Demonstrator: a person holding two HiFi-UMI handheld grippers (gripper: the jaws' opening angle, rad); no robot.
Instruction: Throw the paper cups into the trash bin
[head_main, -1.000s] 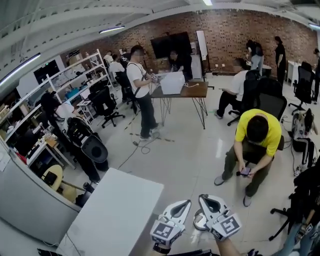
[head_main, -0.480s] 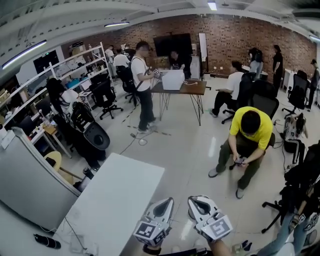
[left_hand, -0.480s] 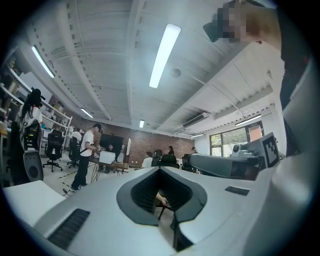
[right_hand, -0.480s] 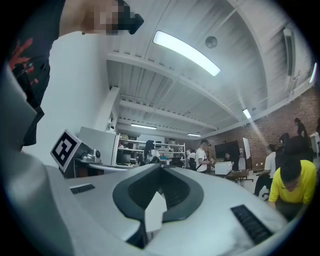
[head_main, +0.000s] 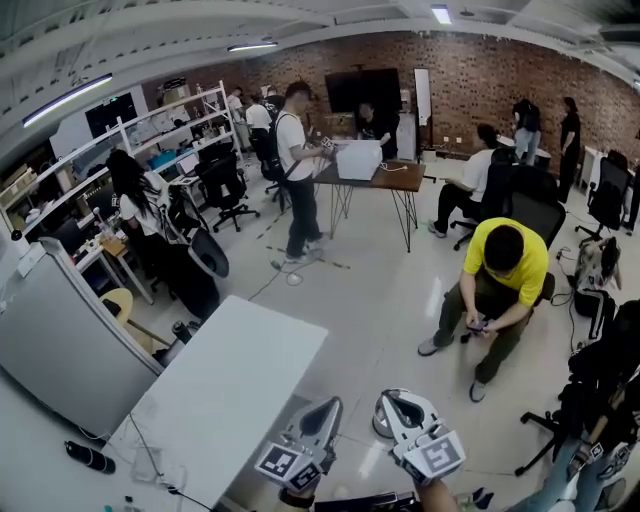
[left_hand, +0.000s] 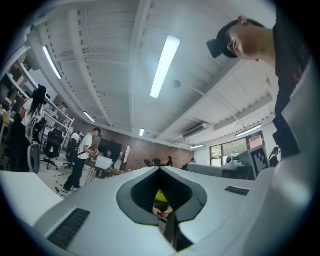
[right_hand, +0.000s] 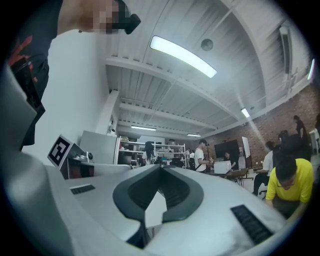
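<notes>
Paper cups showed in no view, nor any bin; my left gripper (head_main: 330, 408) and right gripper (head_main: 388, 402) hung by the bench (head_main: 230, 380), jaws pressed together, empty. Arriving shut, I could topple a cup.

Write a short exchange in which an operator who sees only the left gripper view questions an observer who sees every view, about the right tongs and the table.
Operator: Are the right tongs holding anything?
Observer: No. In the right gripper view the right gripper has its tongs shut, with nothing between them.
Operator: Where is the table relative to my gripper?
Observer: In the head view the white table stands close on the left of the left gripper.
</notes>
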